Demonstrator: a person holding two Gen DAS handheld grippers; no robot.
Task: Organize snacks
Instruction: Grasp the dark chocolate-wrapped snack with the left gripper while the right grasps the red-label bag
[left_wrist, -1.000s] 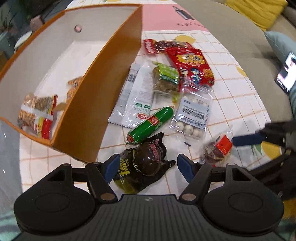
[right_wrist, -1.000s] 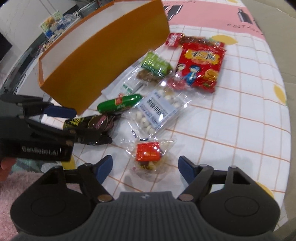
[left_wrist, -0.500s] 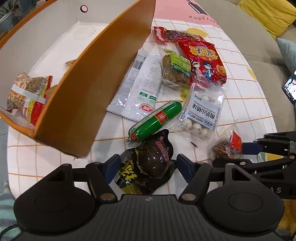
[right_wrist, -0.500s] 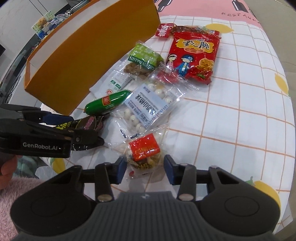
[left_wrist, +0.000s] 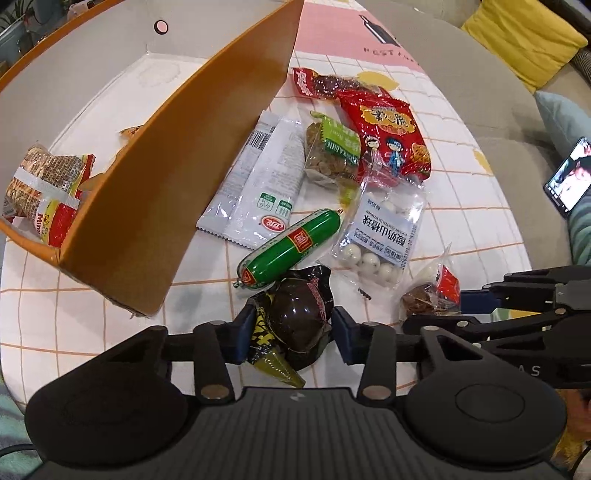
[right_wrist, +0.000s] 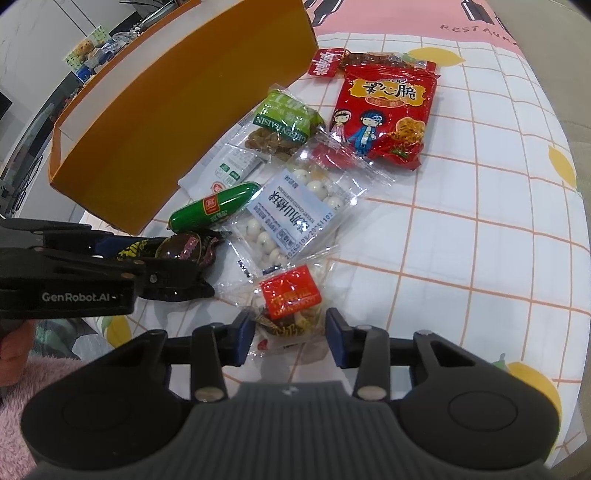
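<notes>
Barely started, I'd say: only an instant noodle pack (left_wrist: 44, 192) is sitting in the orange box (left_wrist: 177, 192), up-left of the left gripper (left_wrist: 291, 334), whose jaws have just been closing onto the dark braised-egg pouch (left_wrist: 295, 317). The right gripper (right_wrist: 290, 332) is pinching the clear nut packet (right_wrist: 290, 295), while the green sausage (right_wrist: 214, 206) and red crisps (right_wrist: 388, 107) are waiting ahead. Only the left view is showing the box's inside.

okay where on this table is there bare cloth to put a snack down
Bare tablecloth lies right of the red chip bag and the white-ball packet, out to the table's edge. Between the orange box and those packets it is crowded: the green sausage, raisin pack and white sachets overlap.
</notes>
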